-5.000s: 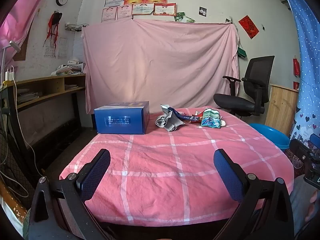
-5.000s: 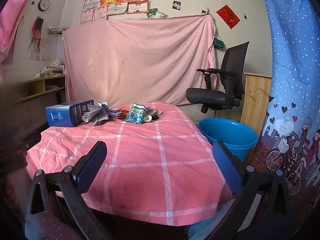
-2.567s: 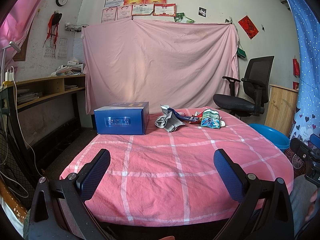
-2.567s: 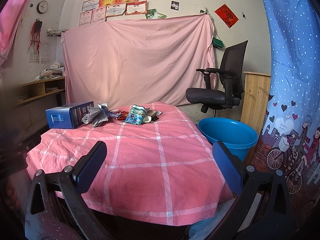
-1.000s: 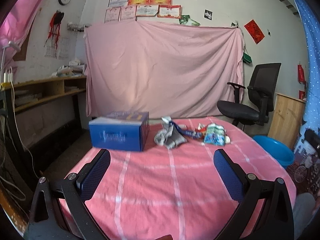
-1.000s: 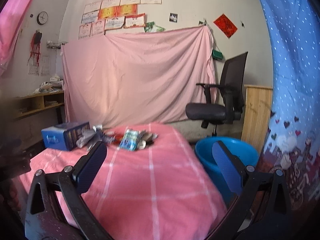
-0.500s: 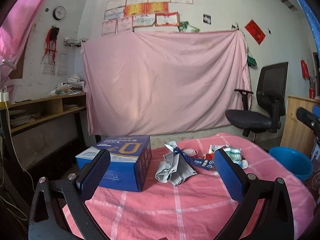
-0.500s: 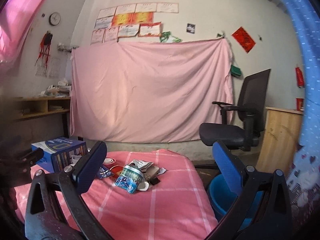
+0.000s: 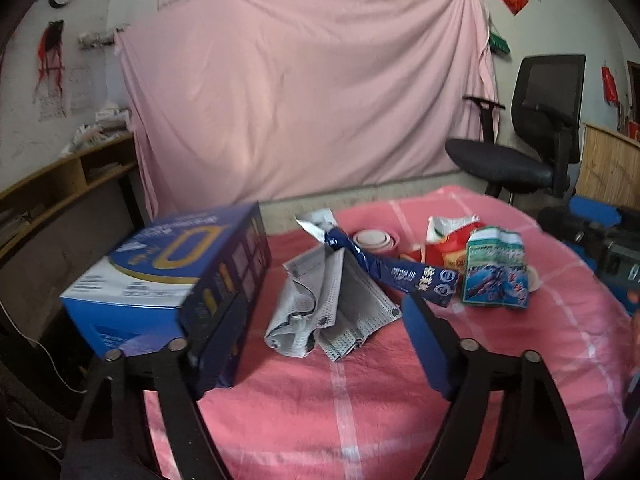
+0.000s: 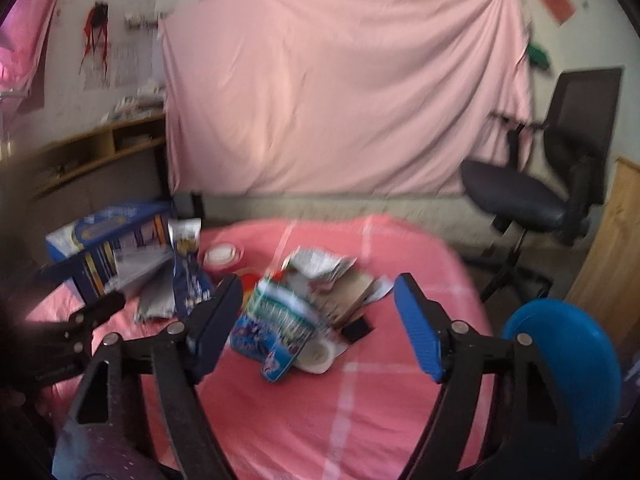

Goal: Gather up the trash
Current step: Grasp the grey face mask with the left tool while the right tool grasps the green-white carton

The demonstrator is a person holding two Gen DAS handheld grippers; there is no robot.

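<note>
A heap of trash lies on the pink checked table (image 9: 360, 408): a crumpled grey face mask (image 9: 328, 312), a dark blue wrapper (image 9: 400, 272), a green-blue snack bag (image 9: 496, 276), a red-white packet (image 9: 452, 240) and a tape roll (image 9: 374, 238). My left gripper (image 9: 324, 344) is open, just short of the mask. My right gripper (image 10: 316, 328) is open, its fingers on either side of the green-blue bag (image 10: 276, 328), with paper scraps (image 10: 320, 264) and a white cup (image 10: 318, 354) behind it.
A blue box (image 9: 168, 276) stands at the table's left, close to my left finger. A blue basin (image 10: 568, 368) sits on the floor at the right. An office chair (image 9: 528, 152) stands behind, and a pink sheet (image 9: 304, 88) hangs on the wall.
Both grippers have moved forward over the table toward the trash heap, which now looms much larger. Both stay open.
</note>
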